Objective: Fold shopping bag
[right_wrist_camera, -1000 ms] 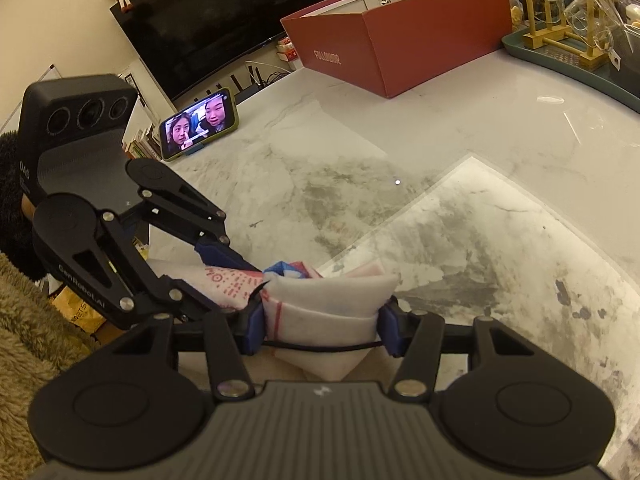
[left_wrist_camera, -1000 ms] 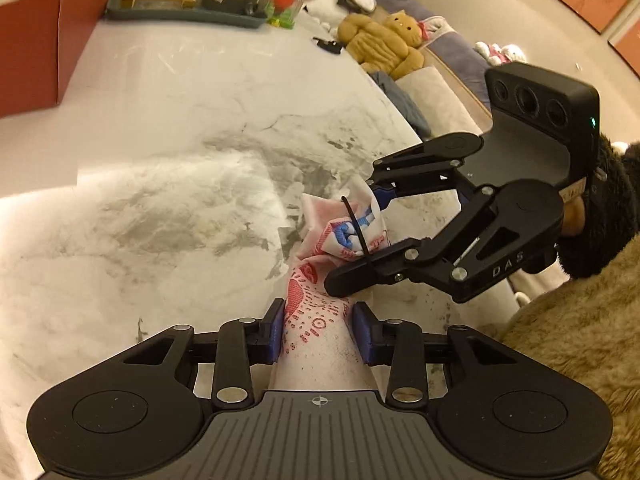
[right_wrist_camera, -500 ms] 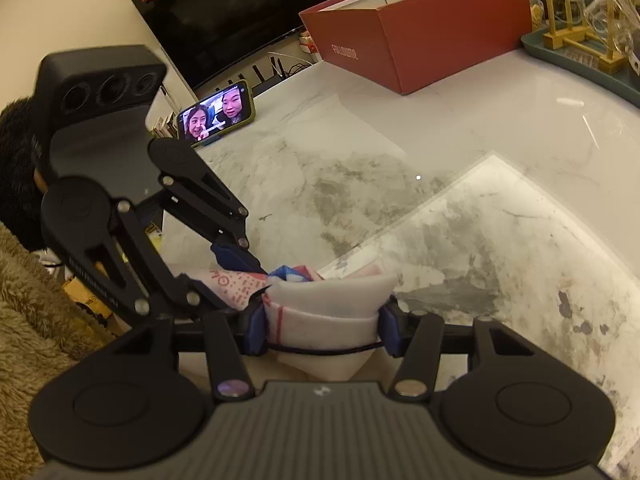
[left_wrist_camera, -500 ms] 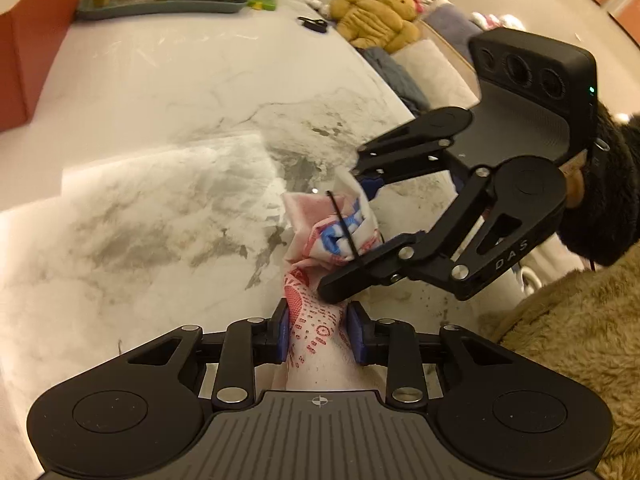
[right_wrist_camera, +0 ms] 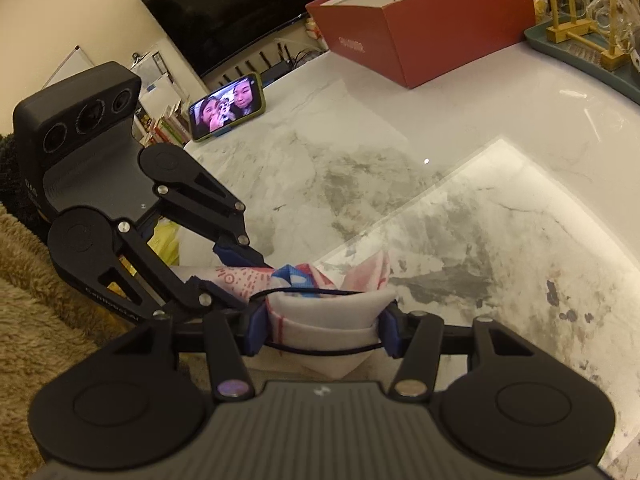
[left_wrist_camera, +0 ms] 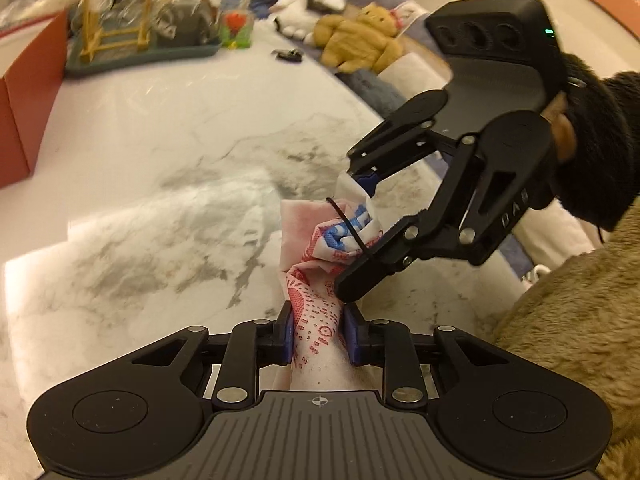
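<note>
Narrower now than a second ago, the left claw has just been closing, and its blue pads press on the printed end of the shopping bag, which has been squeezed thinner between them; the far clutter has slid sideways in that view too.

From the left wrist: the bag runs straight ahead of this claw, long axis pointing away from it, bunched into a roll with an elastic band crossing it; the right claw comes in from the right and pinches the far part of the roll, held clear of the marble surface.

From the right wrist: the right claw stands half spread but full, its pads pinching the white folded bundle of the bag crosswise, the band looped round both; the left claw holds the printed end just to its left, touching distance. A red box and a phone sit well beyond.

I'd judge the band must next slip off the right claw onto the roll, along that axis.
</note>
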The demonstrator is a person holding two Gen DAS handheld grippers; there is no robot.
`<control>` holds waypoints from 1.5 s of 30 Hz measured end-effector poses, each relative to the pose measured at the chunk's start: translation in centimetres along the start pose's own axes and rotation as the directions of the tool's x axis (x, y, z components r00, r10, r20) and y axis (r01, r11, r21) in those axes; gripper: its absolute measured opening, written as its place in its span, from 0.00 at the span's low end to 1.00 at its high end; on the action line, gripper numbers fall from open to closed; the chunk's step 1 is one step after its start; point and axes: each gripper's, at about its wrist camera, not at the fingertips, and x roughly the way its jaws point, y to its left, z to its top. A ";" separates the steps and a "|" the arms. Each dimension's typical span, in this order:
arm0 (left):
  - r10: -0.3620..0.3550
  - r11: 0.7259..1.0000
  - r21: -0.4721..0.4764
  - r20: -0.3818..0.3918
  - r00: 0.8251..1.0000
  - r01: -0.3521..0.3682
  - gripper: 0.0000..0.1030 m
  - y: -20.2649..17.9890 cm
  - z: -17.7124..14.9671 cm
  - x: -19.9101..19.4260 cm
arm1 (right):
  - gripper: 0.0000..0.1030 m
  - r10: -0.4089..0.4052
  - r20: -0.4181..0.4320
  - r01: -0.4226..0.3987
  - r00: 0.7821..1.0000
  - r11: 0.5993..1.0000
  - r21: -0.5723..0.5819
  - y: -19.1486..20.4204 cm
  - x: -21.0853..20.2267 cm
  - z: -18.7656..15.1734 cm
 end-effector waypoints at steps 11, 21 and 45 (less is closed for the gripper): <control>-0.048 0.997 0.075 0.155 0.987 0.037 0.24 -0.7 -0.8 -1.2 | 0.53 0.142 -0.071 -0.119 0.987 0.957 0.264 -4.2 -0.5 -1.1; -0.012 1.000 0.021 -0.059 0.998 0.014 0.27 0.9 0.2 1.0 | 0.50 0.177 0.046 -0.177 0.983 0.858 0.483 -5.4 0.2 -3.7; -0.037 0.992 0.116 -0.138 0.990 0.053 0.22 -1.7 1.3 1.9 | 0.51 -0.033 0.034 0.039 0.999 0.979 -0.201 2.3 -2.0 -4.7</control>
